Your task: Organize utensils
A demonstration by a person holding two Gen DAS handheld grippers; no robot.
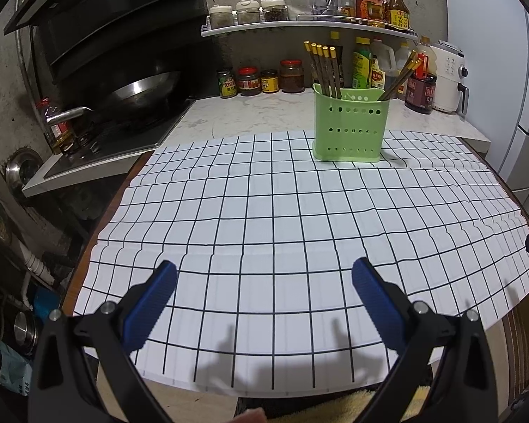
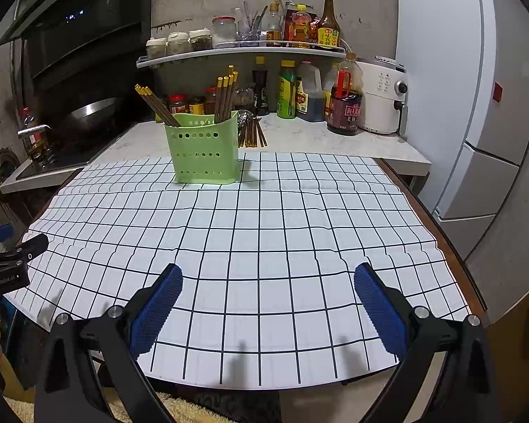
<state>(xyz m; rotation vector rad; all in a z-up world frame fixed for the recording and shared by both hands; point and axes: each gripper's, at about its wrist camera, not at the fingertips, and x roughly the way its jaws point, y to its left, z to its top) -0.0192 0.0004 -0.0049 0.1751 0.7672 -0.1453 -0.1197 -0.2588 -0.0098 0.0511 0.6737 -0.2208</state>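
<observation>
A green perforated utensil holder [image 1: 349, 127] [image 2: 205, 148] stands at the far side of a white grid-patterned cloth [image 1: 282, 218] [image 2: 264, 239]. Brown chopsticks with gold tips [image 1: 324, 70] [image 2: 225, 97] stand in it, in two groups. More chopsticks and utensils [image 2: 252, 132] lie on the counter behind the holder. My left gripper [image 1: 264, 275] is open and empty above the near edge of the cloth. My right gripper [image 2: 268, 278] is open and empty, also above the near edge. The left gripper also shows at the left edge of the right wrist view [image 2: 7, 257].
A marble counter [image 1: 264, 109] behind the table holds jars [image 1: 261, 81], sauce bottles [image 2: 345, 105] and a white appliance [image 2: 384, 95]. A shelf [image 1: 299, 26] with bottles hangs above. A wok [image 1: 137, 91] sits on the stove at left. A fridge [image 2: 476, 105] stands at right.
</observation>
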